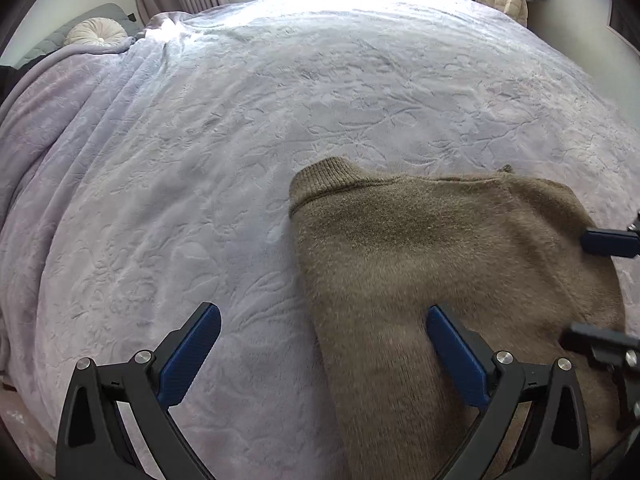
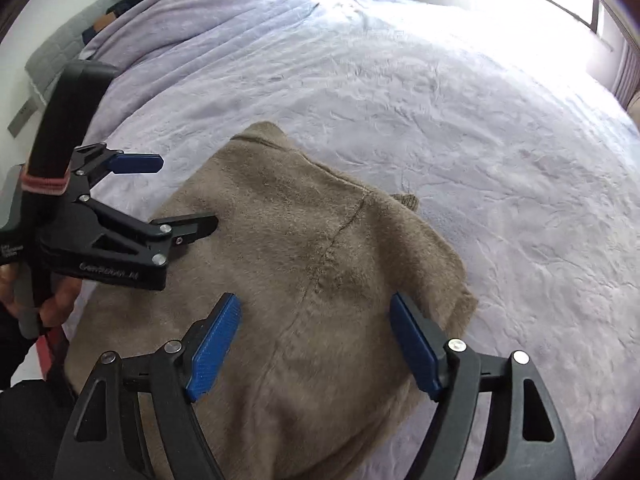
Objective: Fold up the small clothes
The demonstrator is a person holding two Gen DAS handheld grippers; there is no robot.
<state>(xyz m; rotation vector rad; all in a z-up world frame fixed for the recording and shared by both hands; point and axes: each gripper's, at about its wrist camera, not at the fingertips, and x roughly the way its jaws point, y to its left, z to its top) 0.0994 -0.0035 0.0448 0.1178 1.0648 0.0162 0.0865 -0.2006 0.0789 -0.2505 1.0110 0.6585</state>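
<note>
Below both wide-apart grippers, sweater point(image 2: 320, 264) lies flat, untouched.

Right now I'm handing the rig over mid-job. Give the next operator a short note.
Left gripper: open, empty, over the sweater's left edge.
Right gripper: open, empty, over the sweater's middle.
Sweater: brown, lying flat on the bedspread, collar pointing away, already looks folded narrower; how many folds I cannot tell.
Left: probably grip the near end and fold it toward the collar, then smooth.
</note>
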